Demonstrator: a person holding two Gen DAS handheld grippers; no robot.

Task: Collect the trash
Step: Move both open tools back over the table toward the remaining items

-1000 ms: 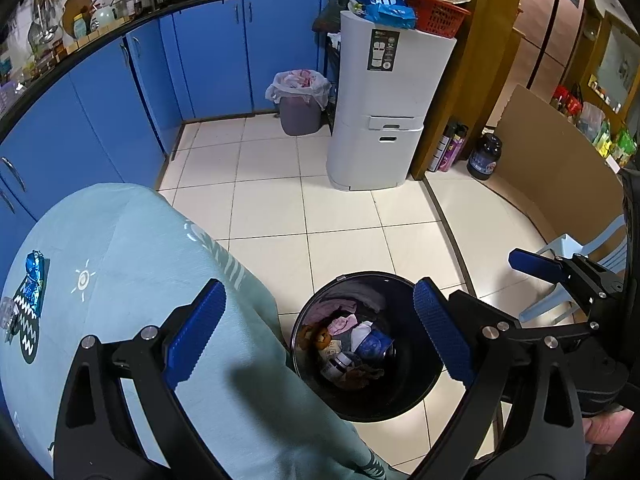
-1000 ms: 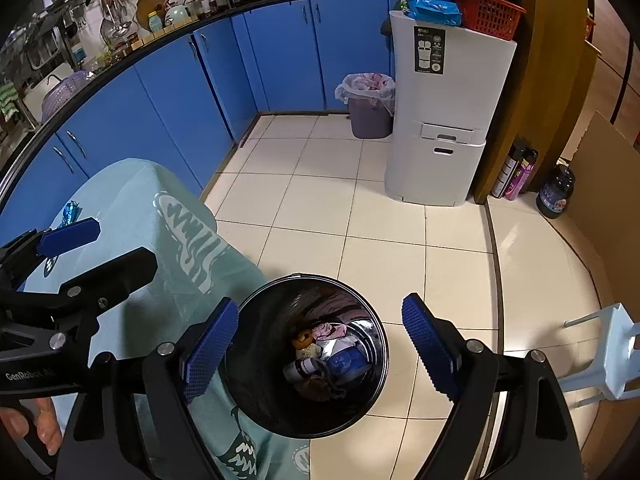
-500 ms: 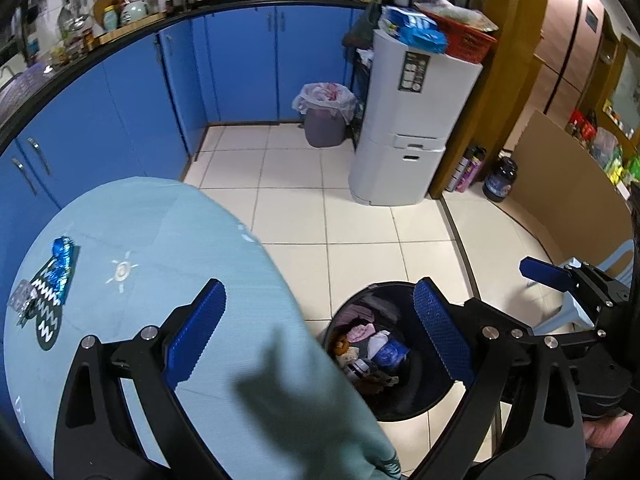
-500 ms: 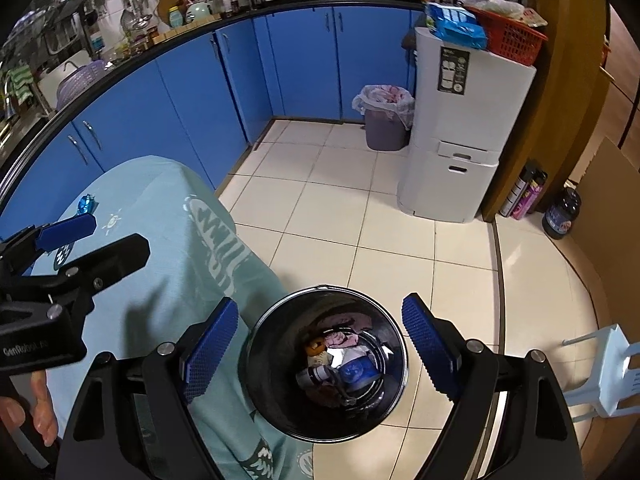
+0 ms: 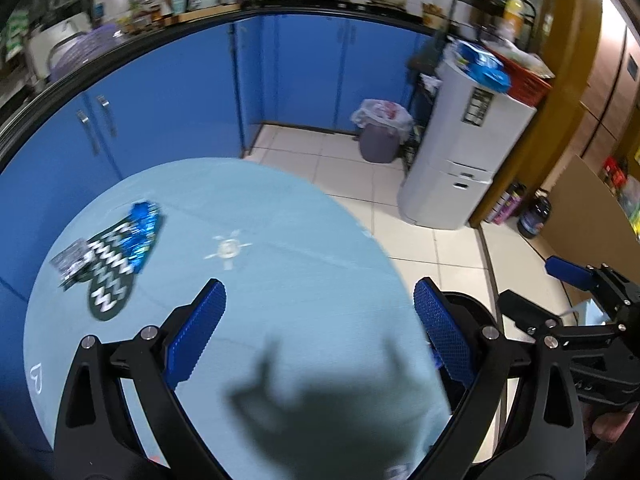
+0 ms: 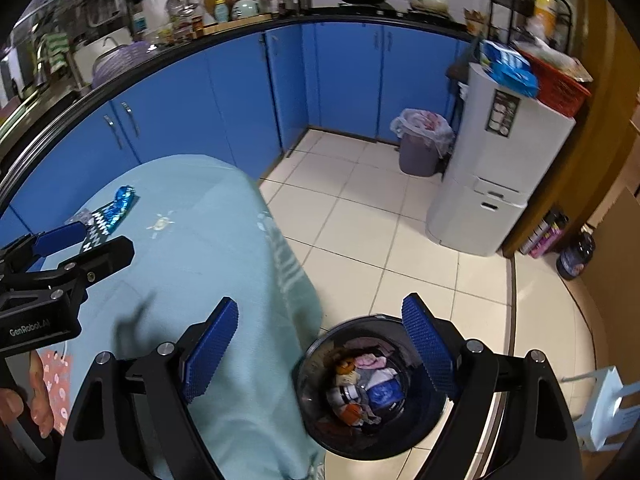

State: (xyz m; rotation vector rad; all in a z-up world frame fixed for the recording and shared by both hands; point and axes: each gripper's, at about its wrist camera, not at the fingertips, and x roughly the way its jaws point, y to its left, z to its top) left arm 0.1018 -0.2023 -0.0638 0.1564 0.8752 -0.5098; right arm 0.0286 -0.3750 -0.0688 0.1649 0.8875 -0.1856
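Two grippers (image 5: 320, 320) (image 6: 320, 336), each with jaws spread and nothing held. One table (image 5: 300, 280). Two wrappers are counted on it: one blue (image 5: 142, 220), one silver (image 5: 70, 260). Two bins: black (image 6: 320, 420), grey (image 6: 418, 156). One white cabinet (image 6: 500, 160).

Dim indoor light — strong fisheye bending, perhaps motion blur.

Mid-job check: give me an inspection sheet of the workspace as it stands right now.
Surface: round table under a light blue cloth.
Job's things: blue wrapper and clear wrapper on the table; black bin on the floor beside it, holding trash.
Clutter: zigzag mitt under the wrappers.
Grippers: left gripper open, empty, over the table; right gripper open, empty, between table edge and bin.
Cables: nothing seen.
Surroundings: blue cabinets, lined grey bin, white appliance, tiled floor.
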